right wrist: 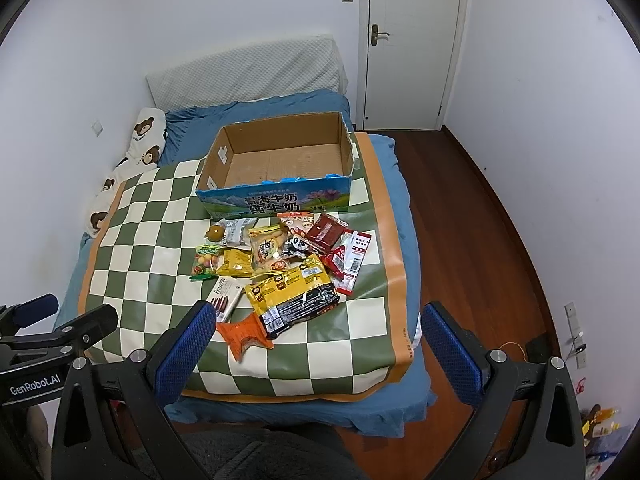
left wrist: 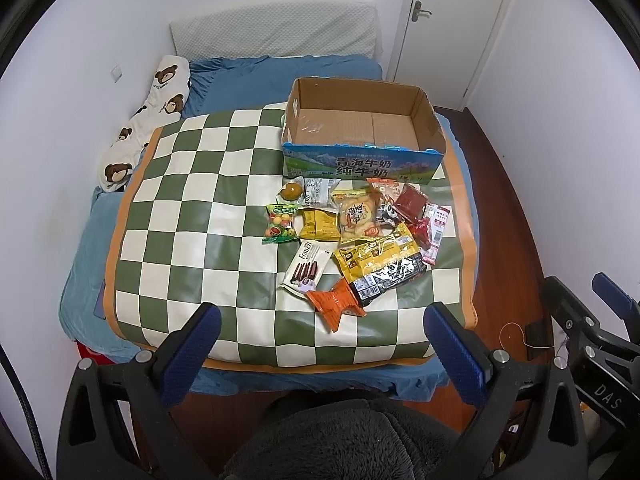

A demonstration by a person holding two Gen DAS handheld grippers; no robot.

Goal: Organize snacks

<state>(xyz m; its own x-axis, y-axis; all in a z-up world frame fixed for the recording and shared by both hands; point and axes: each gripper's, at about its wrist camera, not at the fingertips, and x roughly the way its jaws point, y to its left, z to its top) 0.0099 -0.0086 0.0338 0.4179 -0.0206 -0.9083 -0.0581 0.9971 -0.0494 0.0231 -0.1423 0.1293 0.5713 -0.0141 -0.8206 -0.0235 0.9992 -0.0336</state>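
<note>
I see the heap of crinkly coloured snack packets (left wrist: 356,236) lying just before the open brown cardboard box (left wrist: 362,120), on the green-and-cream checkered mat (left wrist: 180,216). My left gripper (left wrist: 322,324) and right gripper (right wrist: 316,324) hang released, nothing between.

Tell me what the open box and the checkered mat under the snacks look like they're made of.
The open box looks like corrugated cardboard: brown matte inside, folded flaps on its floor, a torn top edge and a printed blue front. The checkered mat seems to be smooth coated fabric or vinyl, judging by its sheen and soft wrinkles.
</note>
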